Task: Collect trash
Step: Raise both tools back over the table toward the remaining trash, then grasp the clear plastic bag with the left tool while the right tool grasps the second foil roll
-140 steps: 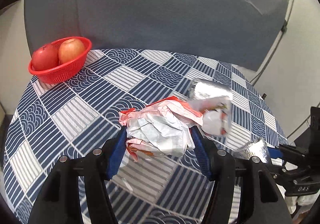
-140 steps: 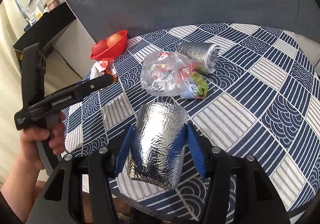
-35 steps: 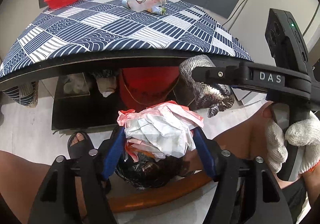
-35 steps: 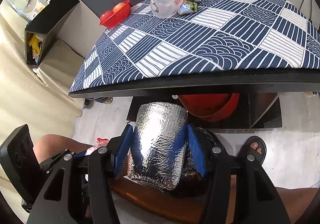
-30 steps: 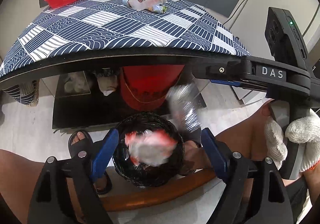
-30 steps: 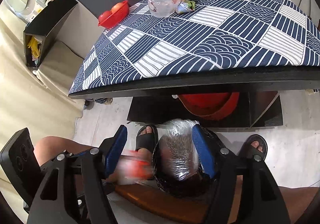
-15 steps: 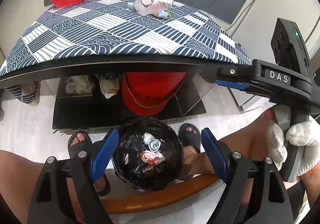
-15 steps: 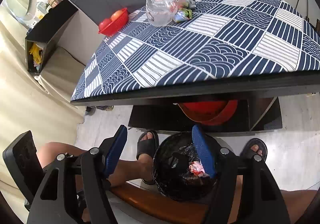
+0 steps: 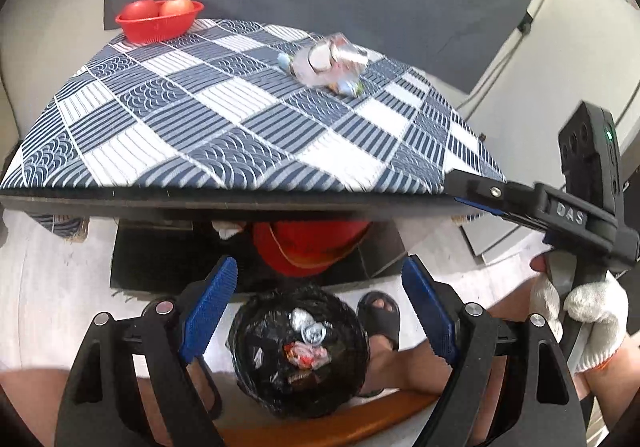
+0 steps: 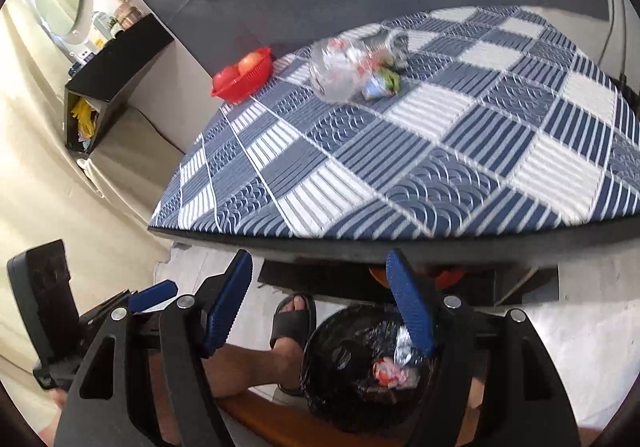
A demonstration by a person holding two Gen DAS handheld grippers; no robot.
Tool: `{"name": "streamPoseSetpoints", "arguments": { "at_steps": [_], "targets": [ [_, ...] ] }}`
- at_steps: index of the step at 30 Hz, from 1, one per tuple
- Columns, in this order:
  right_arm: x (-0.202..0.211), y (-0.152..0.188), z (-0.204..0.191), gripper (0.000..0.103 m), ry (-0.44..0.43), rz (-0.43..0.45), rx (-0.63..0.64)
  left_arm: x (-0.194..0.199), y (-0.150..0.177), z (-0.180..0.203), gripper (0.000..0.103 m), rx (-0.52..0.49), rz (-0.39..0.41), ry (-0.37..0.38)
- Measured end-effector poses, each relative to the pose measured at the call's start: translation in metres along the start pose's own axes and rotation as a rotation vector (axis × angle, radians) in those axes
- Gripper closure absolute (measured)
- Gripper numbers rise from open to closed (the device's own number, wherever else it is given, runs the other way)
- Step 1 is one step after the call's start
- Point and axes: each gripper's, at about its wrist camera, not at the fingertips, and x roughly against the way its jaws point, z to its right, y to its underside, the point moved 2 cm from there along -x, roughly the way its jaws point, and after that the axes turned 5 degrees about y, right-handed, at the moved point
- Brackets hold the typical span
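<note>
A black-lined trash bin (image 9: 300, 355) stands on the floor below the table edge; it also shows in the right wrist view (image 10: 360, 367). Inside lie a red-and-white crumpled wrapper (image 9: 306, 355) and a foil cup (image 9: 312, 331). My left gripper (image 9: 320, 311) is open and empty above the bin. My right gripper (image 10: 320, 307) is open and empty above the bin's left rim. On the table remain a clear plastic bag of trash (image 9: 320, 65), a small green wrapper (image 10: 380, 81) and a foil cup (image 10: 390, 41).
A red basket with two apples (image 9: 160, 17) sits at the table's far left corner. A red bucket (image 9: 308, 243) stands under the table. The person's sandalled feet (image 10: 294, 317) flank the bin. A wooden chair edge (image 9: 340, 419) runs below it.
Both grippers opened and dropped the crumpled wrapper and the foil cup into the bin. Since then both have lifted and tilted up toward the table.
</note>
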Motion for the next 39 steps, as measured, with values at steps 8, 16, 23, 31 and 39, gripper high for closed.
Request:
{"name": "streamPoseSetpoints", "arguments": {
  "at_steps": [8,16,23,31,39],
  "targets": [
    [0.001,-0.036,0.008,0.029,-0.014,0.072,0.012,-0.005,-0.041,-0.014,0.021,-0.001,0.046,0.01],
    [-0.013,-0.076,0.024,0.022,0.012,0.11,0.015,-0.029,-0.086,-0.022,0.021,-0.031,0.052,0.002],
    [-0.033,-0.109,0.035,0.02,0.046,0.134,0.013,-0.055,-0.115,-0.027,0.021,-0.069,0.036,0.019],
    [-0.057,-0.138,0.058,0.006,0.082,0.142,0.002,-0.078,-0.145,-0.031,0.012,-0.082,0.041,0.028],
    [-0.078,-0.159,0.073,0.005,0.092,0.131,-0.032,-0.1,-0.174,-0.038,0.01,-0.109,0.052,0.016]
  ]
}}
